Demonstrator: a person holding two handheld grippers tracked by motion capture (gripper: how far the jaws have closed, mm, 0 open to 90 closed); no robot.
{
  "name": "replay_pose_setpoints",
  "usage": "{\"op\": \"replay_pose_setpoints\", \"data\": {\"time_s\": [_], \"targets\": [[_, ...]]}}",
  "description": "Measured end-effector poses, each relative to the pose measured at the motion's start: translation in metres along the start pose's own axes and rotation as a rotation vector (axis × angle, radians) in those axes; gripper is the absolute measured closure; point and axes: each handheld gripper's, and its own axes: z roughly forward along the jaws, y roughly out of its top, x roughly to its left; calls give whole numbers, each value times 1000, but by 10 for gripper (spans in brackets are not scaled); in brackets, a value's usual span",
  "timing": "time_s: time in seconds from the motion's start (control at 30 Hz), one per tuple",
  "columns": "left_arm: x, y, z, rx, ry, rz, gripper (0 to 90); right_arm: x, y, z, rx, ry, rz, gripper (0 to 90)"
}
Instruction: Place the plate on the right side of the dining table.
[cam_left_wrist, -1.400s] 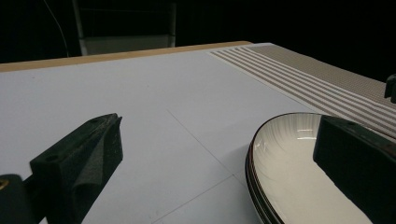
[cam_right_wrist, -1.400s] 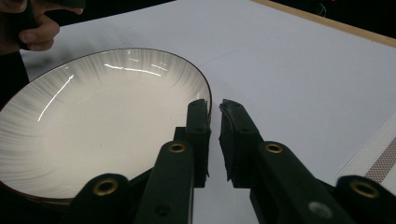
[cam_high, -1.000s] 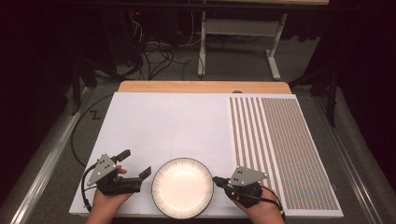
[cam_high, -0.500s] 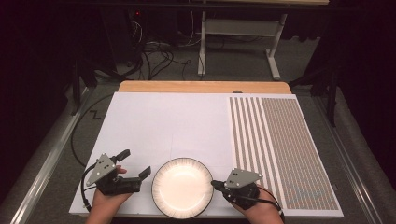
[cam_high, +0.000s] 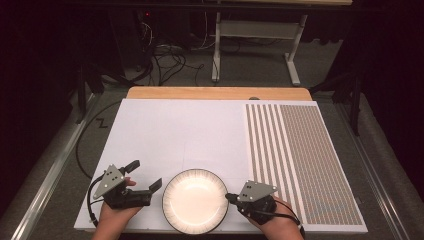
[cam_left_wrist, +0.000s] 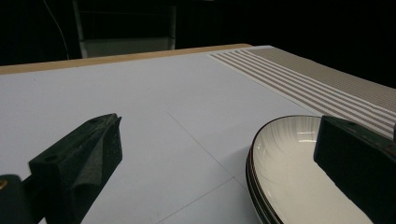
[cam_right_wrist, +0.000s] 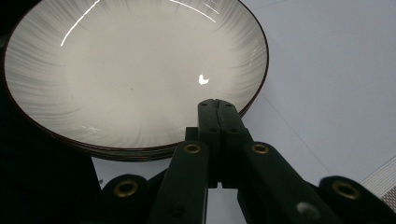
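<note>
My plate (cam_high: 195, 201) sits at the near edge of the desk (cam_high: 175, 130), on the white sheet (cam_high: 165, 135), right between my hands. My left gripper (cam_high: 147, 176) has its fingers spread wide, one tip just beside the plate's rim. My right gripper (cam_high: 229, 196) has its fingers pressed together at the opposite rim, maybe touching it; hard to tell from here.

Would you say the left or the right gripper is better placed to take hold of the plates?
Probably left: the left gripper is open beside the plates, one jaw over their rim. The right gripper is shut.
</note>
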Motion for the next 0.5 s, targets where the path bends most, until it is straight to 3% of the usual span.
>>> {"op": "replay_pose_setpoints", "data": {"time_s": [0.5], "targets": [[0, 1, -1, -4, 0, 2, 17, 2, 2, 1, 17, -4, -21, 900]]}}
